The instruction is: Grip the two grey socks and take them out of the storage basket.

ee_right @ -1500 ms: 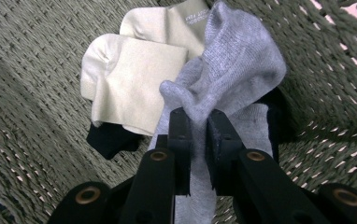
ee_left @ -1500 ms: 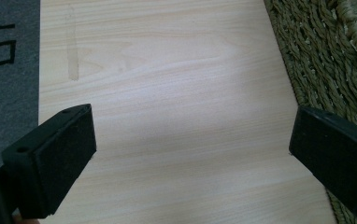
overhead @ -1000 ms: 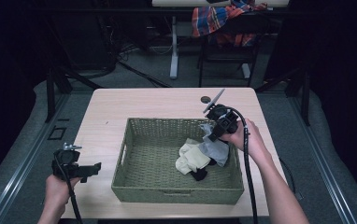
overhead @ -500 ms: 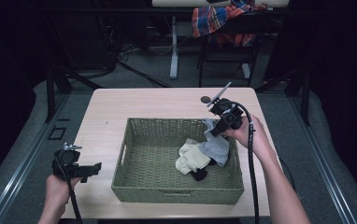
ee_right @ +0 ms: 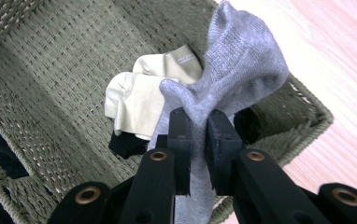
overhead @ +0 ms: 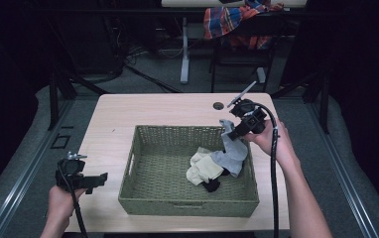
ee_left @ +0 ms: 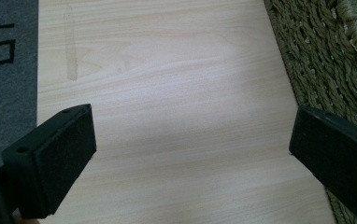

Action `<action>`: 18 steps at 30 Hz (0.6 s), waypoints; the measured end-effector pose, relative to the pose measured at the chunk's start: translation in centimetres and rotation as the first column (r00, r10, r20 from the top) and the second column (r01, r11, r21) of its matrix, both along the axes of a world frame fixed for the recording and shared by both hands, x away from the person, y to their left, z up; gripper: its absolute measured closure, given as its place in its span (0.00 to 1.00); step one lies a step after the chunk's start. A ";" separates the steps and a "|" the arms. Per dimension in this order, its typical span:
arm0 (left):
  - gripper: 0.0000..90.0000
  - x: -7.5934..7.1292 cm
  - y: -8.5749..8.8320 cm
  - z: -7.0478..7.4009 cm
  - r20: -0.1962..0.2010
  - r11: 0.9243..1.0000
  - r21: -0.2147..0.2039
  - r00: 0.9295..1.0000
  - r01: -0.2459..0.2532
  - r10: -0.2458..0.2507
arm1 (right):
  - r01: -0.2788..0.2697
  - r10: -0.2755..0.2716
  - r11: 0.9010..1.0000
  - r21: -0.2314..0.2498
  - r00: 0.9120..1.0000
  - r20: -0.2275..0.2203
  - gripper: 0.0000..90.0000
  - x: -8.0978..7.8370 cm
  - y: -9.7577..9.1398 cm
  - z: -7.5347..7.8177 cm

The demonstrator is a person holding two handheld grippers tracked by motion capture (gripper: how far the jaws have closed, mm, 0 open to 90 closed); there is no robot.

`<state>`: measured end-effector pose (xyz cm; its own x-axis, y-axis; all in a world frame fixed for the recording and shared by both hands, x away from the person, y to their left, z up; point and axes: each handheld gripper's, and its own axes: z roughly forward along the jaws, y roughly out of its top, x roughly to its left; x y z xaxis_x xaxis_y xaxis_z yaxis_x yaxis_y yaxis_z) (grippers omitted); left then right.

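Pale wooden table [overhead: 153,111], right gripper [overhead: 234,130] clamped on grey sock [overhead: 232,153] above basket [overhead: 187,202]; left gripper [overhead: 95,179] wide, level.

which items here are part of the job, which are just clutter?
In the job:
- grey sock, pinched in the right gripper
- wicker basket
- cream sock and black sock in the basket

Lying about:
- left gripper, open over bare table
- plaid cloth behind
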<state>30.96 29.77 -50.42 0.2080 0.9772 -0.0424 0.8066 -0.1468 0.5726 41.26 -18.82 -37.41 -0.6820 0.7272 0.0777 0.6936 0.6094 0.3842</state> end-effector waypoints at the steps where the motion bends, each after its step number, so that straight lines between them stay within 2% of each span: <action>1: 0.01 0.0 0.0 0.0 0.000 1.000 0.001 1.000 0.000 0.000 | 0.006 -0.006 1.000 0.006 1.000 0.001 0.91 0.0 -0.2 0.1; 13: 0.01 0.0 0.0 0.0 0.001 1.000 -0.001 1.000 0.000 0.000 | 0.059 -0.059 0.998 0.007 0.998 0.005 0.91 -0.2 -2.5 0.9; 15: 0.01 0.0 0.0 0.0 0.001 1.000 -0.001 1.000 0.001 -0.001 | 0.057 -0.057 0.998 -0.011 0.998 0.003 0.91 -0.1 -2.9 1.0; 18: 0.01 0.0 0.0 0.0 0.001 1.000 -0.002 1.000 0.001 -0.001 | 0.077 -0.077 0.997 -0.014 0.997 -0.001 0.91 -0.1 -3.5 1.1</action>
